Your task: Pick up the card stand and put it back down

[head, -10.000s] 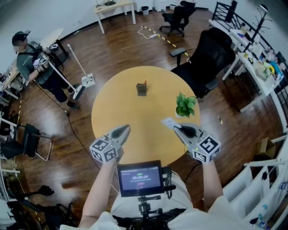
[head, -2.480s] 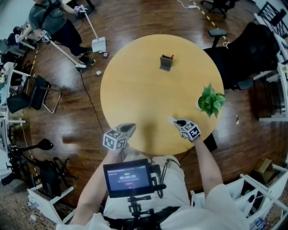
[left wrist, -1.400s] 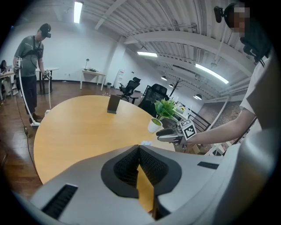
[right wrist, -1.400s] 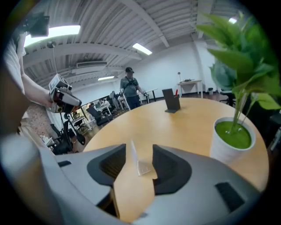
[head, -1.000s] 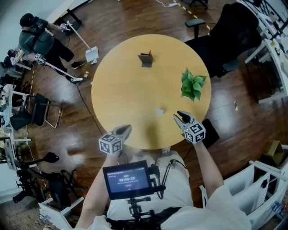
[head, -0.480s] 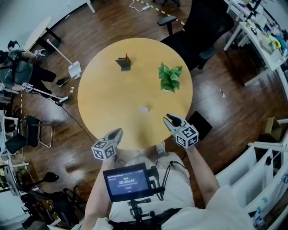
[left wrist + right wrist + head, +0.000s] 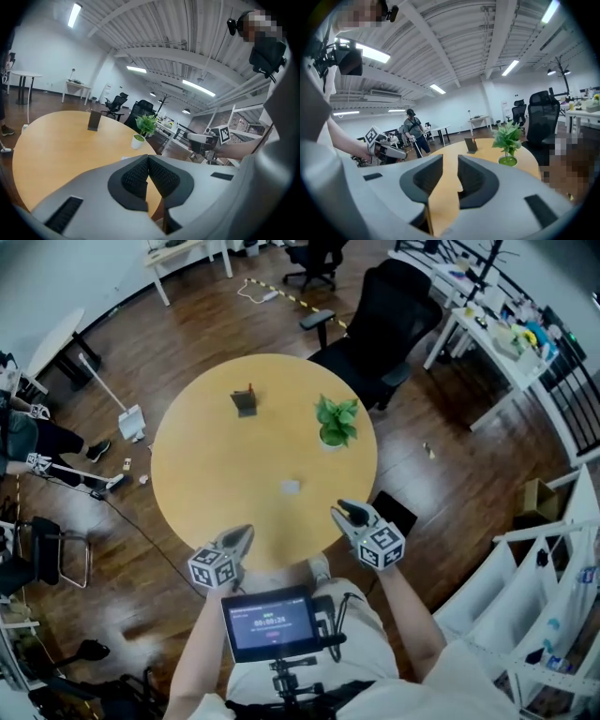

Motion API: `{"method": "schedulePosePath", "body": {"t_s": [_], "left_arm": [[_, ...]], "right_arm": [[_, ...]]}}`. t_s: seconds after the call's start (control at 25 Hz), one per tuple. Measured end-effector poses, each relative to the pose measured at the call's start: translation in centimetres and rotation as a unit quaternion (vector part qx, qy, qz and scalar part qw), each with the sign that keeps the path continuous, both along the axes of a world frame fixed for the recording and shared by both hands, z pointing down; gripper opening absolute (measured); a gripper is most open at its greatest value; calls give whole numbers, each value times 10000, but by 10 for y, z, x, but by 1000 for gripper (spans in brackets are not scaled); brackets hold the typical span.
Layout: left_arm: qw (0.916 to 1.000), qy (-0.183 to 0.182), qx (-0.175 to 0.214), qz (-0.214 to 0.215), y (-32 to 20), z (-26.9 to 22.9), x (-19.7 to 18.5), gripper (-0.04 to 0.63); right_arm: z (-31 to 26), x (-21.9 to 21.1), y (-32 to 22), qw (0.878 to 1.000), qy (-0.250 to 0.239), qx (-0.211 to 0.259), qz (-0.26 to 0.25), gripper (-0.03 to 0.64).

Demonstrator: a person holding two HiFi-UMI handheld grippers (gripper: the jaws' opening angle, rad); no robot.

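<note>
The left tongs (image 7: 244,532) are pressed together with nothing in them. The right tongs (image 7: 343,511) stand partly apart with nothing between them, and have just narrowed a little. The small white card stand (image 7: 290,487) lies on the round tabletop (image 7: 197,474) ahead of the 2 tongs and between them, touching neither, with a plant (image 7: 335,418) and a dark holder (image 7: 245,401) farther ahead.

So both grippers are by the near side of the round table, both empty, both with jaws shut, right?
Not both shut. The right gripper view shows the right gripper with jaws apart, only tabletop between them, though they have just been closing slightly. The left gripper has its jaws together. Both are empty, by the near side of the round table.
</note>
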State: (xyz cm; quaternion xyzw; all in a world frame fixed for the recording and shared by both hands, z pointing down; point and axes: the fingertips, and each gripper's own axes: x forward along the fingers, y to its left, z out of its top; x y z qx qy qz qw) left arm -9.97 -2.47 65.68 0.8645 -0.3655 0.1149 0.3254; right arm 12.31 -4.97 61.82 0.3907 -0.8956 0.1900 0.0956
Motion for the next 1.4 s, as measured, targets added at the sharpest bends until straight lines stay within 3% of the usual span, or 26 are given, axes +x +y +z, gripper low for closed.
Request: {"method": "schedulePosePath", "body": {"t_s": [0.28, 0.68, 1.12, 1.4], "left_arm": [[9992, 126, 175, 324, 23, -9, -35, 0], [9976, 357, 417, 417, 54, -6, -59, 0], [9975, 288, 492, 417, 74, -18, -58, 0], [9981, 206, 464, 352, 83, -34, -22, 0]], "right_arm": [[-8, -26, 36, 9993, 123, 90, 334, 104], [-27, -45, 92, 9972, 63, 298, 688, 104], [-32, -20, 116, 9950, -125, 352, 928, 104], [-44, 19, 123, 9947, -155, 446, 918, 104]]}}
